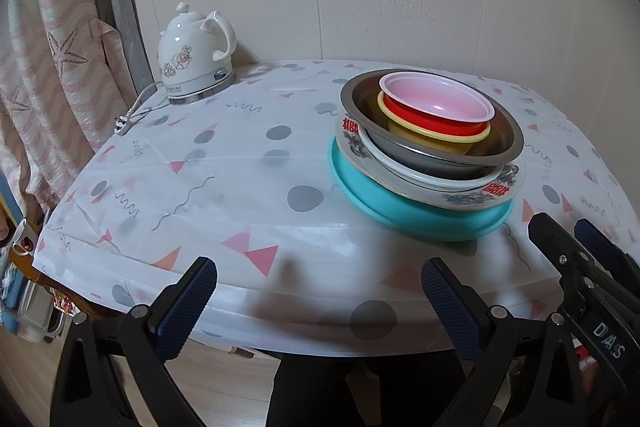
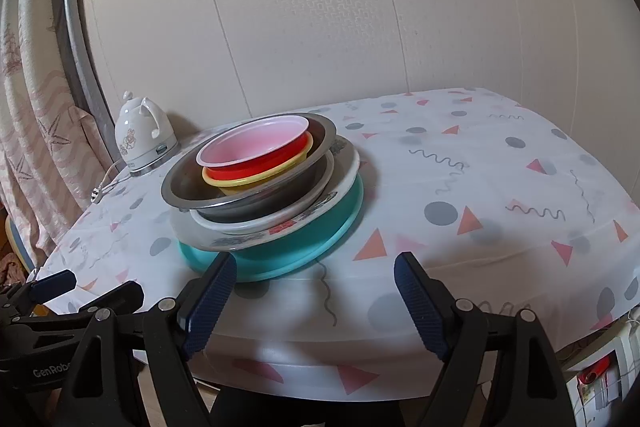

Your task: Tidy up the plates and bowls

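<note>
Dishes are sitting in one nested stack on the desk (image 1: 240,163), right of centre in the left wrist view and left of centre in the right wrist view. At the bottom a teal plate (image 1: 384,203) is lying flat; on it a patterned plate (image 1: 480,193), a white dish (image 1: 404,167), a steel bowl (image 1: 432,155), a yellow bowl (image 1: 432,141), a red bowl (image 1: 436,123) and, topmost, a pink bowl (image 1: 436,99).

Both tools are hovering low in their own frames, clear of the stack: the left tool (image 1: 320,307) is standing apart with nothing between its pads, and the right tool (image 2: 310,301) is likewise standing wide and empty.

Handling, as a judgement: the three plastic bowls are probably light and slightly flexible, so a pinch over the rim should be lifting each cleanly. The steel bowl is looking stiff and slippery. The patterned plate is looking breakable and heavier; its overhanging edge is offering the best hold.
</note>
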A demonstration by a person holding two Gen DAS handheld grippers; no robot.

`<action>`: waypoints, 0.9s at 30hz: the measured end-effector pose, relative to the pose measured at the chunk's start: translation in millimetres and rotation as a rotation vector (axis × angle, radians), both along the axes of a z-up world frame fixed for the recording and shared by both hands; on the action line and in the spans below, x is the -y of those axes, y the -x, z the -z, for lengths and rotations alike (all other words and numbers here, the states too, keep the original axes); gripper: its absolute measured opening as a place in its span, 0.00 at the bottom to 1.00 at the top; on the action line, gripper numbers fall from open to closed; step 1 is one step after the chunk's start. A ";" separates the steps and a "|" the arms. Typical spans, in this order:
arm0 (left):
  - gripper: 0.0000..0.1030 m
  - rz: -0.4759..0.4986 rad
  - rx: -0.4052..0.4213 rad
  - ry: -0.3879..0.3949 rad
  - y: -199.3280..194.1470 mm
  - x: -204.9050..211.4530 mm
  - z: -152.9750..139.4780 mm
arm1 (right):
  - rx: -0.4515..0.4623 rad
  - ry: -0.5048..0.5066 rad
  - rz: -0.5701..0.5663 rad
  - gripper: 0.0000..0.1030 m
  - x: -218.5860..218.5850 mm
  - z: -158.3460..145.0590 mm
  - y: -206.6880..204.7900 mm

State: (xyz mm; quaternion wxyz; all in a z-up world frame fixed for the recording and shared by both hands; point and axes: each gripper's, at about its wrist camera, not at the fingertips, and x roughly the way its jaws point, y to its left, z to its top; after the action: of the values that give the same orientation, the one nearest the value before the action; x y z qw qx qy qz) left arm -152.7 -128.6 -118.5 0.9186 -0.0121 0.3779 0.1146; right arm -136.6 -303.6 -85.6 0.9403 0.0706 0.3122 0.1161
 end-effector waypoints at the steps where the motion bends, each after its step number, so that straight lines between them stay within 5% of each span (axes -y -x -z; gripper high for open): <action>1: 1.00 0.001 0.000 0.000 -0.2 0.2 0.0 | 0.000 -0.002 0.000 0.80 0.2 -0.1 -0.4; 27: 1.00 0.007 -0.022 0.018 -4.2 2.5 2.0 | -0.001 -0.016 0.006 0.80 4.9 -1.5 -3.2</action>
State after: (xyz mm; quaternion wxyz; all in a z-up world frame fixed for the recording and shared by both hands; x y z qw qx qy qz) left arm -148.5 -131.1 -120.5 0.9147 -0.0178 0.3890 0.1083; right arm -133.4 -308.5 -84.1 0.9399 0.0794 0.3114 0.1157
